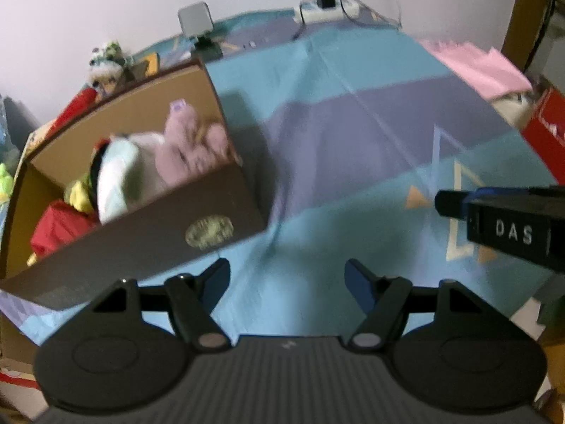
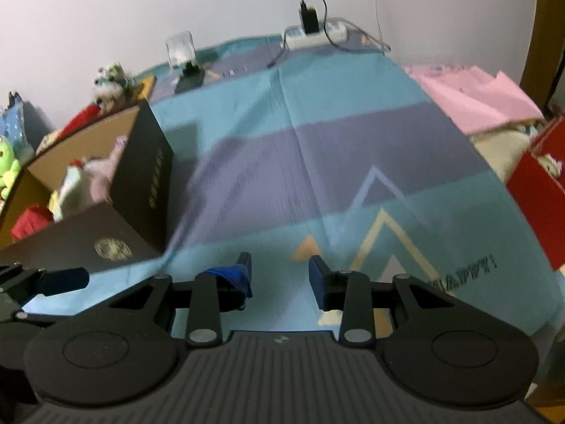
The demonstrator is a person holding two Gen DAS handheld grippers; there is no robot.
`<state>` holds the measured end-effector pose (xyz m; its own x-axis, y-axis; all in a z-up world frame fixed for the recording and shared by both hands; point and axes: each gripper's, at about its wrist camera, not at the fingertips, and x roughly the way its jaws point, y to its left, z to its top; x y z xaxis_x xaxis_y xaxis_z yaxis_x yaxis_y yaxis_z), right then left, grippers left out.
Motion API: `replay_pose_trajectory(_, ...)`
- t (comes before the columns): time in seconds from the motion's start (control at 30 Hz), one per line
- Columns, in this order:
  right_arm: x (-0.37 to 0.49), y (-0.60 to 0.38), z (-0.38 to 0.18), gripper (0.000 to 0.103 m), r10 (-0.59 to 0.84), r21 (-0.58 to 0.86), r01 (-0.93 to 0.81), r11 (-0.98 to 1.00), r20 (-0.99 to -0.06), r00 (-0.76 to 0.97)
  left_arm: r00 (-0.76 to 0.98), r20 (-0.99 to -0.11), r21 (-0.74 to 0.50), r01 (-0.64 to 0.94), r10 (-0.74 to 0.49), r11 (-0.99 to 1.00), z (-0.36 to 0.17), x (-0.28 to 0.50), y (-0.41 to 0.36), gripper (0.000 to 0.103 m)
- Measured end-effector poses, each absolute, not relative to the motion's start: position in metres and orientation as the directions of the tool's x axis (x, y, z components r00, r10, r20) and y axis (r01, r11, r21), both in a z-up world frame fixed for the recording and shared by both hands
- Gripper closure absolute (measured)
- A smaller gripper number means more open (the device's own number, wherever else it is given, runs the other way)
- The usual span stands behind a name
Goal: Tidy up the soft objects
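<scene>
A brown cardboard box (image 1: 148, 219) stands at the left on the blue and purple cloth (image 1: 353, 123). It holds soft toys: a pink plush (image 1: 190, 141), a white and pale blue plush (image 1: 116, 176), a yellow one (image 1: 79, 194) and a red one (image 1: 60, 229). My left gripper (image 1: 286, 282) is open and empty, just right of the box's near corner. My right gripper (image 2: 279, 275) is open and empty over the cloth; the box (image 2: 134, 212) lies to its left. The right gripper also shows at the right edge of the left wrist view (image 1: 459, 205).
A power strip with a black charger (image 2: 310, 28) and a small stand (image 2: 187, 60) sit at the back by the wall. Pink cloth (image 2: 469, 95) and a red box (image 2: 536, 190) lie at the right. More plush toys (image 2: 113, 77) sit behind the cardboard box.
</scene>
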<state>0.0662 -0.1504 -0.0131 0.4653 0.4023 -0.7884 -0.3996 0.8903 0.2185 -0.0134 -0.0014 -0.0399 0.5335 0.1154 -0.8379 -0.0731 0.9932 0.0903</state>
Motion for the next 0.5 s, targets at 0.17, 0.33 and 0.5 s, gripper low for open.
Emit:
replay_pose_trajectory(0.17, 0.068, -0.135, 0.005, 0.084, 0.435, 0.221, -0.435, 0.873, -0.756, 0.488, 0.584, -0.801, 0.075, -0.123, 0.133, 0.990, -0.018, -0.011, 0.014, 0.028)
replay_pose_trajectory(0.33, 0.068, -0.113, 0.017, 0.084, 0.470, 0.230, -0.471, 0.851, -0.733, 0.492, 0.632, -0.748, 0.091, -0.205, 0.203, 0.975, 0.000, -0.014, 0.039, 0.011)
replay_pose_trajectory(0.5, 0.068, -0.079, 0.033, 0.084, 0.515, 0.235, -0.524, 0.818, -0.706, 0.487, 0.670, -0.693, 0.096, -0.283, 0.268, 0.954, 0.020, -0.020, 0.073, 0.011)
